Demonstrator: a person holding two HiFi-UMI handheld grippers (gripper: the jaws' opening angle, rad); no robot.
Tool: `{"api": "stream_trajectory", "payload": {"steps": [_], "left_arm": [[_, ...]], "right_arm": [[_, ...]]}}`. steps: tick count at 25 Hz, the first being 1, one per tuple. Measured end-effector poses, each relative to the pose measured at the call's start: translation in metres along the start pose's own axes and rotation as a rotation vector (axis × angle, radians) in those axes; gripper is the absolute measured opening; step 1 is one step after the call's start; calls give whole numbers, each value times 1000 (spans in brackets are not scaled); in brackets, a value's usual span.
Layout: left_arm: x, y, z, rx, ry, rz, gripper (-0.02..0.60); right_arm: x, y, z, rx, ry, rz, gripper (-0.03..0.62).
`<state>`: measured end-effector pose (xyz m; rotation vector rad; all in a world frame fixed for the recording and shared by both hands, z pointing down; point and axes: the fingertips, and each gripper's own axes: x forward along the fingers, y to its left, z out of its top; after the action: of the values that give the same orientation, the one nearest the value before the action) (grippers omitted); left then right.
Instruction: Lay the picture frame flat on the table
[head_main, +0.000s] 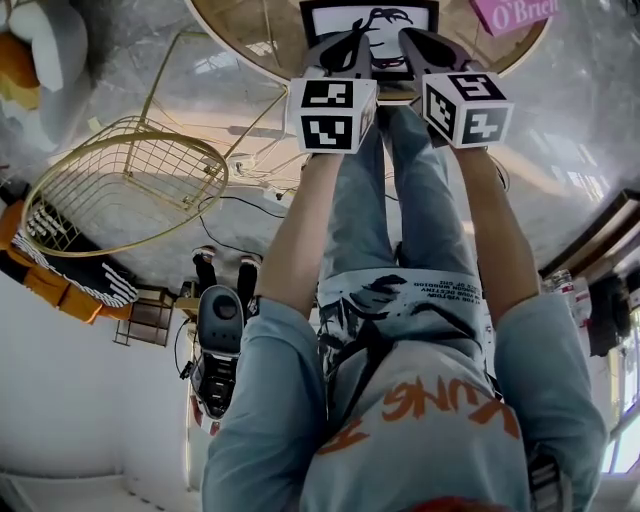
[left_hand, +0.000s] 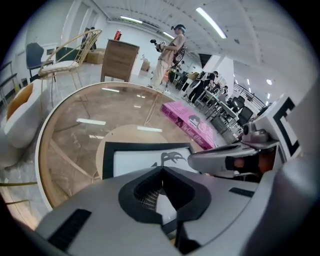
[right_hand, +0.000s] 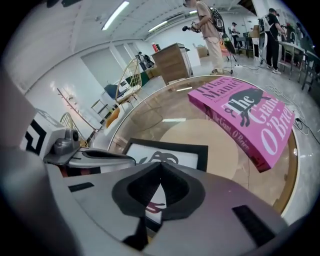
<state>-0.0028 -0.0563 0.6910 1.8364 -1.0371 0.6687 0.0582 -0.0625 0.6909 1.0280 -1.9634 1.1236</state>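
A black picture frame (head_main: 370, 20) with a white print and a dark drawing seems to lie flat on the round glass table (head_main: 232, 48). My left gripper (head_main: 350, 48) and right gripper (head_main: 425, 48) hover side by side over its near edge. In the left gripper view the frame (left_hand: 132, 160) lies just beyond the left gripper (left_hand: 161, 168), whose jaws meet with nothing between them. In the right gripper view the right gripper (right_hand: 160, 164) is likewise shut and empty above the frame (right_hand: 172, 152). Each gripper shows in the other's view.
A pink book (right_hand: 245, 117) lies on the table right of the frame, also in the head view as the book (head_main: 515, 12). A gold wire chair (head_main: 125, 185) stands on the floor at left. Cables and shoes (head_main: 220, 335) lie by the person's legs. People stand far behind.
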Motion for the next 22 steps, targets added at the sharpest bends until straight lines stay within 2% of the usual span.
{"api": "stream_trajectory", "payload": {"steps": [4,8,12,15,22], "left_arm": [[-11,-7,20,44,-59,36,20],[-23,-12,33,86,-104,82,20],[-31,-8,47,59,-169,140,20],[-43,-4,61,52,-218,173,20],[-95,-11,102,69,-335,236,20]], "right_arm": [[-5,14,24,-29,-56,24,-3],[-14,23,37,-55,-57,10,-3],[-16,23,48,-67,-76,-7,-3],[-25,26,64,-90,-132,-33,-3],[-80,44,101,-197,-243,-77,-3]]}}
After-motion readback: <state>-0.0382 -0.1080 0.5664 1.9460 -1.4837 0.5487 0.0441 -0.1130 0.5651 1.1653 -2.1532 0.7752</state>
